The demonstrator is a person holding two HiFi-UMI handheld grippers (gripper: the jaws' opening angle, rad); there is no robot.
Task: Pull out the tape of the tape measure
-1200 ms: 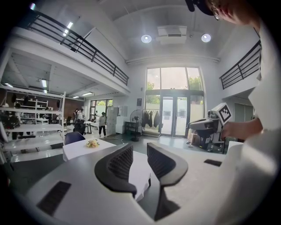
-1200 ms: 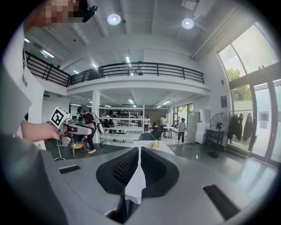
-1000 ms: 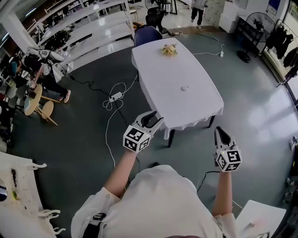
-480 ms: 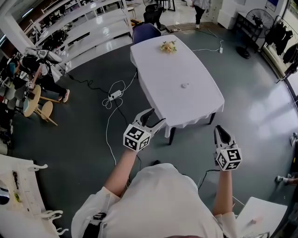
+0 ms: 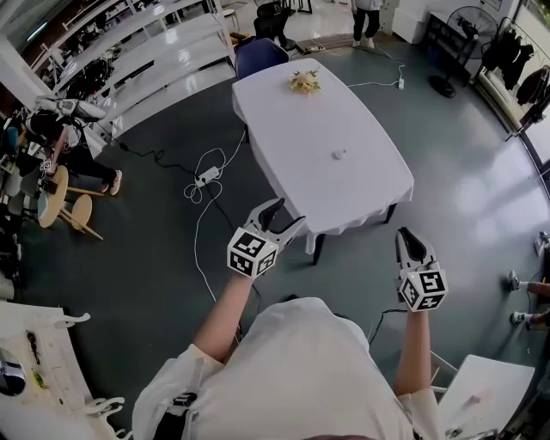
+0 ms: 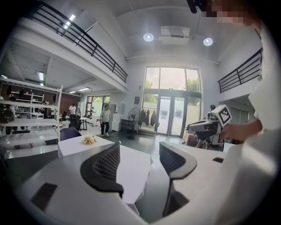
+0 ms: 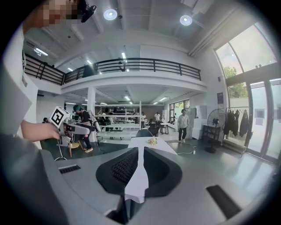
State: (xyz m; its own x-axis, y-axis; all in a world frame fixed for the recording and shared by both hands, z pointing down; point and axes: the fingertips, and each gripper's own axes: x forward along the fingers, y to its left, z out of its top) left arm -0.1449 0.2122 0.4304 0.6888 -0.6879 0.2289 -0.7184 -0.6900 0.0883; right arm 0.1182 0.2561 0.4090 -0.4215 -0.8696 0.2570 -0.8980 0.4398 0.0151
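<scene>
A small pale round object (image 5: 339, 155), possibly the tape measure, lies on the white-clothed table (image 5: 361, 193) a few steps ahead. A bunch of flowers (image 5: 304, 82) sits at the table's far end. My left gripper (image 5: 288, 215) is held in the air short of the table's near corner, its jaws open wide with nothing between them; the left gripper view (image 6: 139, 158) shows only table and floor through the gap. My right gripper (image 5: 406, 234) hangs over the floor to the right of the table, shut and empty (image 7: 139, 162). Neither gripper touches anything.
A blue chair (image 5: 260, 54) stands at the table's far end. White cables and a power strip (image 5: 207, 179) trail across the dark floor to the left. Shelving (image 5: 146, 51) lines the back left, near a seated person (image 5: 64, 142). A fan (image 5: 455, 26) stands back right.
The left gripper's jaws have spread from partly open to wide open. The head view has tipped slightly, so the table sits a little higher in frame. The right gripper stays shut.
</scene>
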